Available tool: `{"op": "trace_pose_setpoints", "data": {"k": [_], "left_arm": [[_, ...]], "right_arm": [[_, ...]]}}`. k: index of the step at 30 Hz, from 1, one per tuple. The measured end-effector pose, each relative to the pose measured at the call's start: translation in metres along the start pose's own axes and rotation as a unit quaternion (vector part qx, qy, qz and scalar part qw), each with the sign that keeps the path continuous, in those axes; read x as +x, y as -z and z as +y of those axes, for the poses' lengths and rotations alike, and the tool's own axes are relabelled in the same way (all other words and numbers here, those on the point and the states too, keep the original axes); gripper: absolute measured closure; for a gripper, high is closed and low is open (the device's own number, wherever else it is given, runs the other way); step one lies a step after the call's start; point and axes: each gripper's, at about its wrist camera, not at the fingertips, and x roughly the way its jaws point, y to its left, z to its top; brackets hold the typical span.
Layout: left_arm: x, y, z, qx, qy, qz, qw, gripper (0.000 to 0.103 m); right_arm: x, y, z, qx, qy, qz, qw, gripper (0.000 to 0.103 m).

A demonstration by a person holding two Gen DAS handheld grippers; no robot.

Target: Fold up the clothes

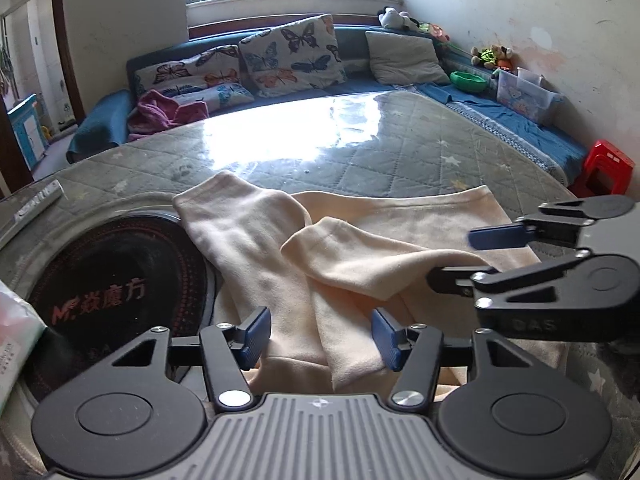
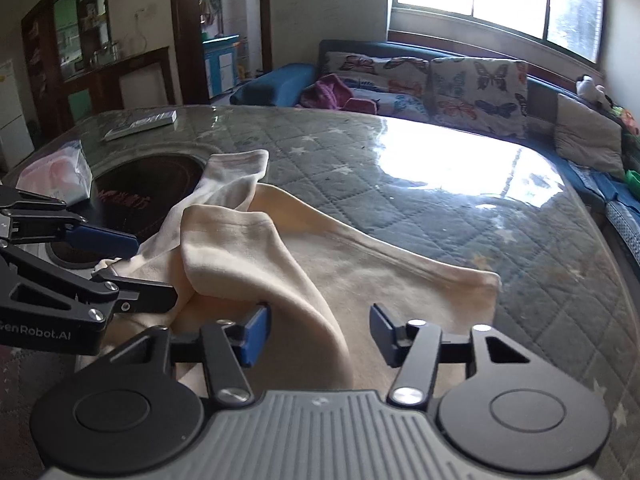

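A cream long-sleeved garment (image 1: 360,248) lies on the glass-topped table, both sleeves folded in over its body; it also shows in the right wrist view (image 2: 360,280). My left gripper (image 1: 322,338) is open just above the near part of the garment, holding nothing. My right gripper (image 2: 320,334) is open over the garment's near right part, one sleeve fold lying between its fingers. In the left wrist view the right gripper (image 1: 460,258) comes in from the right, open over the cloth. In the right wrist view the left gripper (image 2: 148,268) comes in from the left, open.
A round black hotplate (image 1: 120,288) is set in the table at the left, partly under a sleeve. A remote (image 2: 140,124) and a plastic packet (image 2: 60,176) lie at the far left. A blue sofa (image 1: 352,56) with cushions runs behind; a red stool (image 1: 608,168) stands right.
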Motion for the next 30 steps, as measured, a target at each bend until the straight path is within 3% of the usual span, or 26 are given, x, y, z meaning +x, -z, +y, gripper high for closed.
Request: {"op": "trace_pose_setpoints", "data": {"k": [3, 6, 12, 19, 21, 23, 25, 29, 30], "left_arm": [[0.003, -0.001, 0.001, 0.002, 0.006, 0.002, 1.0, 0.052], [0.004, -0.002, 0.002, 0.001, 0.007, 0.002, 1.0, 0.052], [0.004, -0.006, 0.002, 0.004, 0.009, 0.001, 1.0, 0.052], [0.009, -0.012, -0.004, 0.012, 0.013, 0.001, 0.9998, 0.052], [0.012, -0.014, -0.006, 0.018, 0.014, 0.002, 0.9997, 0.053], [0.016, -0.016, -0.008, 0.023, 0.015, 0.006, 0.9996, 0.064], [0.019, -0.016, -0.008, 0.024, 0.019, 0.013, 0.9995, 0.085], [0.012, -0.011, -0.003, 0.016, 0.009, 0.002, 0.9998, 0.098], [0.007, -0.009, -0.001, 0.013, 0.006, -0.003, 0.9999, 0.1]], "right_arm": [[0.006, -0.002, -0.001, -0.003, -0.012, 0.003, 1.0, 0.083], [-0.005, 0.0, -0.005, 0.006, -0.003, -0.014, 1.0, 0.093], [-0.048, 0.011, -0.03, 0.04, 0.051, -0.052, 0.997, 0.095], [-0.114, 0.063, -0.061, 0.115, 0.143, -0.068, 0.981, 0.095], [-0.125, 0.078, -0.066, 0.134, 0.152, -0.064, 0.977, 0.095], [-0.135, 0.094, -0.072, 0.154, 0.155, -0.047, 0.975, 0.095], [-0.142, 0.107, -0.076, 0.169, 0.155, -0.03, 0.973, 0.092], [-0.152, 0.118, -0.079, 0.168, 0.162, -0.019, 0.972, 0.087], [-0.155, 0.117, -0.08, 0.163, 0.161, -0.024, 0.973, 0.078]]}}
